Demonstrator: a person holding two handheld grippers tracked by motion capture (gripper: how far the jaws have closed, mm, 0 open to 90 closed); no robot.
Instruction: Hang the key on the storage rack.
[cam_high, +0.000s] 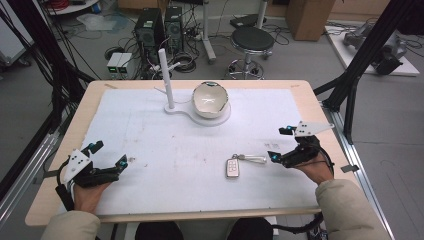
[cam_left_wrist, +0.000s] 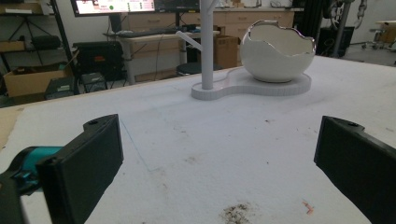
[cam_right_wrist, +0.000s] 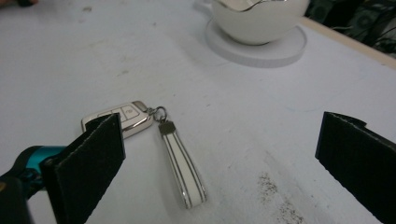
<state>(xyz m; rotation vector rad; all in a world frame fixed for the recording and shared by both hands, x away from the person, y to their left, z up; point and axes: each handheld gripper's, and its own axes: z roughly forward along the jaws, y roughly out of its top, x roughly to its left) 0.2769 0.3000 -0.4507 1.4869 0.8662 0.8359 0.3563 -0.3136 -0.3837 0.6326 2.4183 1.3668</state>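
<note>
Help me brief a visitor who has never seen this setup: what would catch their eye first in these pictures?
Probably the glossy white eggshell-shaped bowl on its white base at the table's far middle, beside a tall white post. Next, the silver-and-white car key fob with its white strap, lying flat near the right gripper, whose jaws stand open just short of it. The left gripper rests open at the near left.

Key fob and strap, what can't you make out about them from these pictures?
- Key fob: in the right gripper view, its near end is hidden behind the gripper's left jaw.
- Fob buttons: too small in the high view, blurred in the right gripper view.
- Strap: any lettering is too small to tell.
</note>
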